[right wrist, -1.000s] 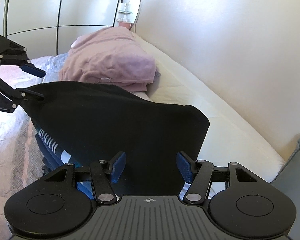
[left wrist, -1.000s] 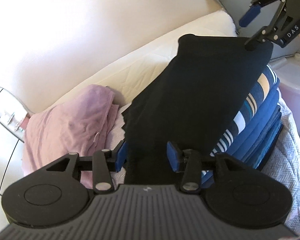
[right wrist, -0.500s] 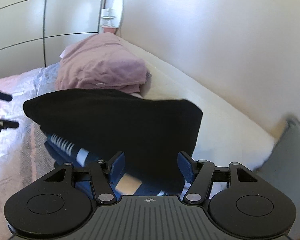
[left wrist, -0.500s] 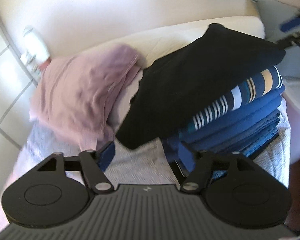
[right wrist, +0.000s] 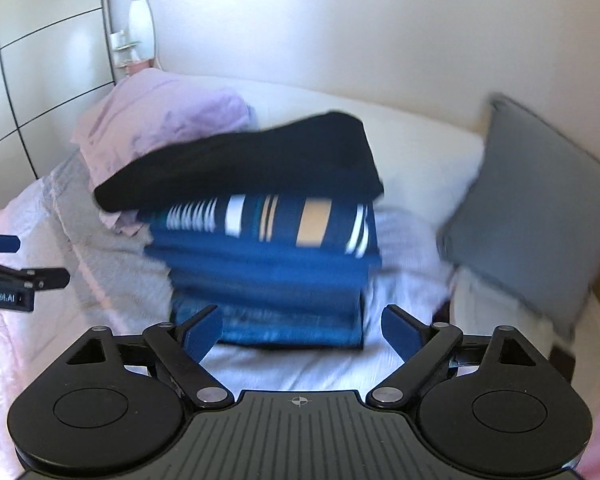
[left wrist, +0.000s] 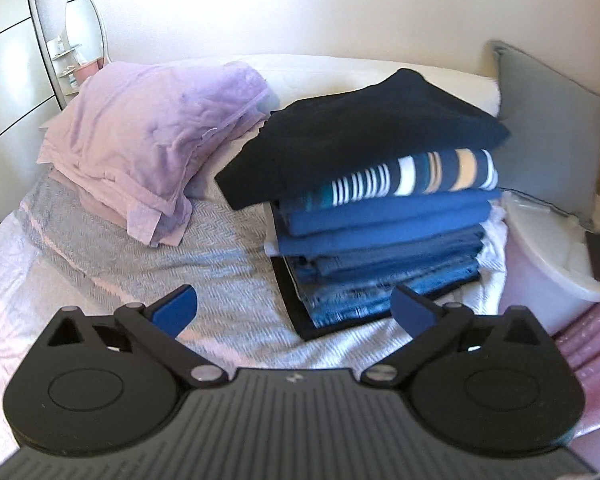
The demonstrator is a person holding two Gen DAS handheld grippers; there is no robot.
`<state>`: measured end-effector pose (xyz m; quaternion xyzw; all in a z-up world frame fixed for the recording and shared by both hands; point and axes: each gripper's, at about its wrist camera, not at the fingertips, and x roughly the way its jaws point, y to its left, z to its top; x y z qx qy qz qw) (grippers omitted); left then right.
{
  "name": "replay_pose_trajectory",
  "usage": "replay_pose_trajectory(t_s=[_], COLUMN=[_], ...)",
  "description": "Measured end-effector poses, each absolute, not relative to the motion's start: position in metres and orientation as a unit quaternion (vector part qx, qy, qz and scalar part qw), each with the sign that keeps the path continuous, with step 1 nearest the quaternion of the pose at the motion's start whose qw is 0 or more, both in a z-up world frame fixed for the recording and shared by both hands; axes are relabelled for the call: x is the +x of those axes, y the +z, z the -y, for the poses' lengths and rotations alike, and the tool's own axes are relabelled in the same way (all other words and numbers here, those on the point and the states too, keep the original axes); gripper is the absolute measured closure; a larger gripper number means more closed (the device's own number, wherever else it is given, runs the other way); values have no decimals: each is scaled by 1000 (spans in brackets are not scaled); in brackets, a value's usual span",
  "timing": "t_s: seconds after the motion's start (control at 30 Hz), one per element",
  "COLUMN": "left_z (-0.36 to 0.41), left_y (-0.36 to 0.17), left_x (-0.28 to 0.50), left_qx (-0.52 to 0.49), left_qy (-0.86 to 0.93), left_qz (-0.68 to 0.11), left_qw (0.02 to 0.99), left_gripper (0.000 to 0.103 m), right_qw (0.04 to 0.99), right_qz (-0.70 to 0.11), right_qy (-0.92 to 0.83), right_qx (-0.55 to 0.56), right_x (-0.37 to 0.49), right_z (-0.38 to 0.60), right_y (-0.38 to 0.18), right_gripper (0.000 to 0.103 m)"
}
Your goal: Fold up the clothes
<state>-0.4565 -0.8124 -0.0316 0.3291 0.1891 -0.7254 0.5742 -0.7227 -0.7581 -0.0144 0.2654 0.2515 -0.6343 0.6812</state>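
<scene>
cream wall (left wrist: pixel 300 8), bed (left wrist: pixel 100 248), perhaps wardrobe (right wrist: pixel 40 60)

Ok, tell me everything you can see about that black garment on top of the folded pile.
The black garment is a plain, matte, soft-looking fabric, folded into a flat, roughly rectangular slab. It lies on top of the stack, directly on the blue striped piece, and overhangs the stack toward the lilac heap; whether it touches that heap is unclear. No label or seam detail shows. Neither gripper touches it.
</scene>
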Motion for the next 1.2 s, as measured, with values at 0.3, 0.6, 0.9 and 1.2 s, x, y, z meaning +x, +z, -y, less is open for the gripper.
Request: replay_pose_trajectory(t_s=[0.3,0.6,0.9,1.2], left_z=[745,715,698,682], left_y=[-17,-6,-3,-9], left_x=[-447,-463,-486,-495], left_qx=[316,295,289,310], left_qy=[-733,-719,-692,-691], left_qz=[-187,-209,-232,-210], left_qw=[573,594,619,618], left_gripper=[2,2,3,13], right_qw=[658,662,682,689], right_qz=[-239,-224,-233,-248], right_qy=[-646,-643,-624,-608], right_qx=[305,313,303,307], right_x=[-697,-702,-720,-735], right_z=[669,652,651,649], right_y=[-18,-2,3,-6], right_gripper=[13,13,13,13])
